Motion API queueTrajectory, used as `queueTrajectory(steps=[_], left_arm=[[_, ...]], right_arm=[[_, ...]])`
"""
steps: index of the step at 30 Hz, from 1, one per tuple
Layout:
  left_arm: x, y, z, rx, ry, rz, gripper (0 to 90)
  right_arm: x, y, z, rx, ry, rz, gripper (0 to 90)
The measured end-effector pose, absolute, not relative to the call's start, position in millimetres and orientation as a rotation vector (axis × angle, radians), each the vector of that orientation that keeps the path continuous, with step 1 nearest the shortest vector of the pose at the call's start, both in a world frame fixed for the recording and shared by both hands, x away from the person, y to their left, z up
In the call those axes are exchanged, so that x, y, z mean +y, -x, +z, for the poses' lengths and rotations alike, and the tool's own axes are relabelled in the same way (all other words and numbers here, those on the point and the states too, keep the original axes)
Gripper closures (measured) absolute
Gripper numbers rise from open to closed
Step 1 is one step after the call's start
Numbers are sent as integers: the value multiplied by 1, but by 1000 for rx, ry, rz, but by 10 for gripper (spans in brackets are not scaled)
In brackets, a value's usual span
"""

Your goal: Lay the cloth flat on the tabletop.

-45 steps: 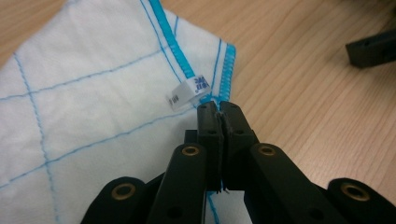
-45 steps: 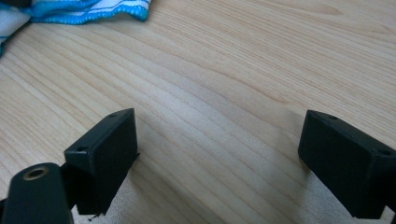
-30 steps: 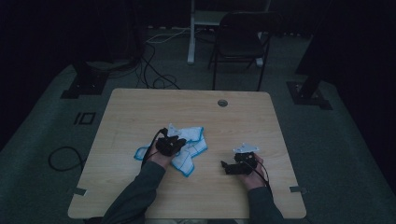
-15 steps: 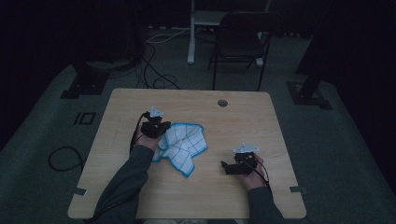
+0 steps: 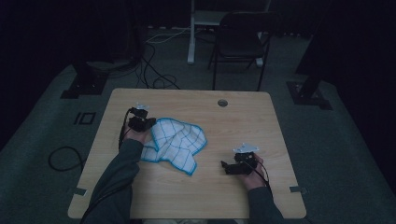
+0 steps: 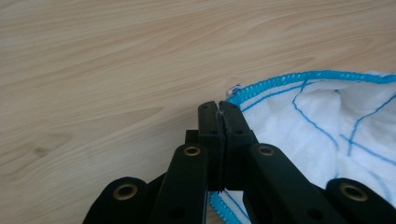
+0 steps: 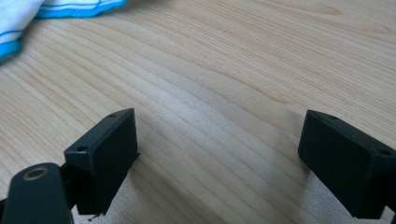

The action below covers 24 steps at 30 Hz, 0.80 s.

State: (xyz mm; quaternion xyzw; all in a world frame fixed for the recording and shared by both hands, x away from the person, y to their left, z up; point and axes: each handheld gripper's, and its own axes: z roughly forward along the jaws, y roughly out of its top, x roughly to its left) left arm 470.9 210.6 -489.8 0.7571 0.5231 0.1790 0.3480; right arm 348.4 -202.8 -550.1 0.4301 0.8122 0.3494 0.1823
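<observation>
A white cloth (image 5: 180, 140) with blue grid lines and a blue hem lies partly spread on the left half of the wooden table (image 5: 224, 196). My left gripper (image 5: 149, 124) is at the cloth's upper left corner. In the left gripper view the jaws (image 6: 219, 109) are pressed together on the blue hem of the cloth (image 6: 317, 126). My right gripper (image 5: 225, 167) rests on the table to the right of the cloth, pointing left. In the right gripper view its jaws (image 7: 219, 128) stand wide apart over bare wood, with the cloth's edge (image 7: 28, 11) farther off.
A round cable hole (image 5: 222, 102) sits near the table's far edge. A dark chair (image 5: 240, 42) stands beyond the table, and cables (image 5: 159, 81) lie on the floor at the back left.
My left gripper has moved left and away from me with the cloth's corner, pulling the bunched cloth out flatter. The right gripper has stayed in place.
</observation>
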Motion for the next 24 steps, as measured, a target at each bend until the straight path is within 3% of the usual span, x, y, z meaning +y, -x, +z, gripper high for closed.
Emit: queueTrajectory(steps=[12,14,19,24], left_arm=[[255,-475,-500,1534,-1911,489,894],[262,-476,-505,1560,-1971,527,894],[275,-474,-506,1631,-1936,574,886],[279,-468,-499,1655,-1890,658,794]], right_arm=[[-203,-348,-550,2292,-1213,986,118],[-203,-348,-550,2292,-1213,986,118],[-203,-348,-550,2292,-1213,986,118],[-203,-348,-550,2292,-1213,986,118]])
